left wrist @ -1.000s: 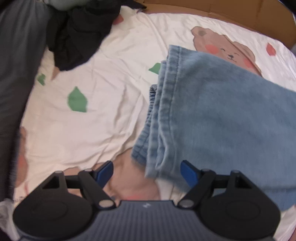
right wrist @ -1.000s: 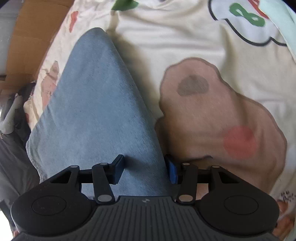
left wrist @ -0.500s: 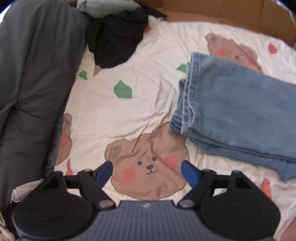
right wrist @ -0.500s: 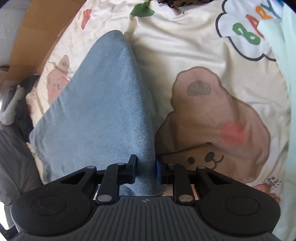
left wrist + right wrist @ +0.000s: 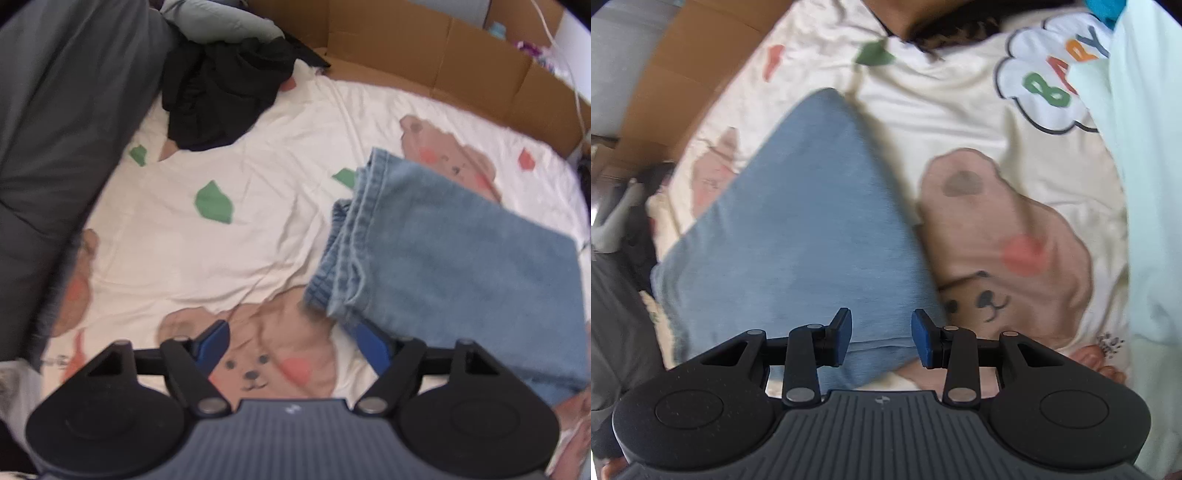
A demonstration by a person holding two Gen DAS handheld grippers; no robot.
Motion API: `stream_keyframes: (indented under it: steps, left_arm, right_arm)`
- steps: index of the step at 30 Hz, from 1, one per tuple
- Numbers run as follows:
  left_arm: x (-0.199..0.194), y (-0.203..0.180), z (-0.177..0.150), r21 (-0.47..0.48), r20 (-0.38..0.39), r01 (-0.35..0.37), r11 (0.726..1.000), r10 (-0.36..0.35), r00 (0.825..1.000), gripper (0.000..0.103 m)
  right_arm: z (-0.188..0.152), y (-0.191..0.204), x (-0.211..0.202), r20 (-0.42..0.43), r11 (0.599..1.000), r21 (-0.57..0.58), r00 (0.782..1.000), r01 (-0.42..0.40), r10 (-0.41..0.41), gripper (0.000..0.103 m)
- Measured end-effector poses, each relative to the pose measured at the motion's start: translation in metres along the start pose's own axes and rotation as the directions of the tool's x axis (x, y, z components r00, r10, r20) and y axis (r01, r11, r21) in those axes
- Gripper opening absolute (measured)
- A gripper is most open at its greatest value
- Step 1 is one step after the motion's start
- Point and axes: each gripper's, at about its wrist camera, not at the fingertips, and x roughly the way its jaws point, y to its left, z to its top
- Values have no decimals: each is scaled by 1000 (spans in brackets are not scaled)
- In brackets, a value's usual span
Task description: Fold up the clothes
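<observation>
In the left wrist view, the left gripper (image 5: 291, 341) points down at a bed covered by a cream sheet (image 5: 258, 206) printed with brown bears and green leaves. Its jaws stand wide and are closing, with nothing but a printed bear face between them; no fabric is pinched. The folded blue jeans (image 5: 454, 258) lie on the sheet toward its right side, hems stacked along their left edge, and their near corner hangs over the gripper's right finger, though whether cloth and finger touch cannot be told. A crumpled black garment (image 5: 221, 96) sits near the sheet's far left corner, with a pale grey-green cloth (image 5: 218, 22) just behind it. A dark grey fabric mass (image 5: 62, 122) runs down the sheet's left edge, and brown cardboard (image 5: 443, 48) lines the far edge. In the right wrist view, the right gripper (image 5: 881, 338) hovers over the near end of the same jeans (image 5: 798, 221). Its jaws are at a middling gap and opening; denim shows in the gap, but the blue pads (image 5: 921, 341) stand clear of it on either side. A large bear print and coloured letters lie on the sheet (image 5: 942, 110) to the right of the jeans, and a pale mint cloth (image 5: 1145, 184) covers the sheet's right edge. Cardboard (image 5: 672, 85) shows at the far left.
</observation>
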Motion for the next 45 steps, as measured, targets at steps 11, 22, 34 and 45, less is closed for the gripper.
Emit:
stream_keyframes:
  steps: [11,22,34,45]
  left_arm:
    - [63,16,-10,-255,-28,134,957,-146,989,78]
    - [102,24,-19,-460,13,229,858,-251,968,72]
    - [87,33,-5,-427,81,326,843,-324,943,16]
    - [105,26,-1,-362,2,228,904,-244,970,16]
  right_arm:
    - [-28,24,-14,45,997,-57,997,-60,62,48]
    - [-48,20,-10,70,998,-70,998,7,-2,48]
    - [-48,28,-8,82,994,-106,997,-4,13,48]
    - [-51,25,0,57,992,-119,998,29,-23,48]
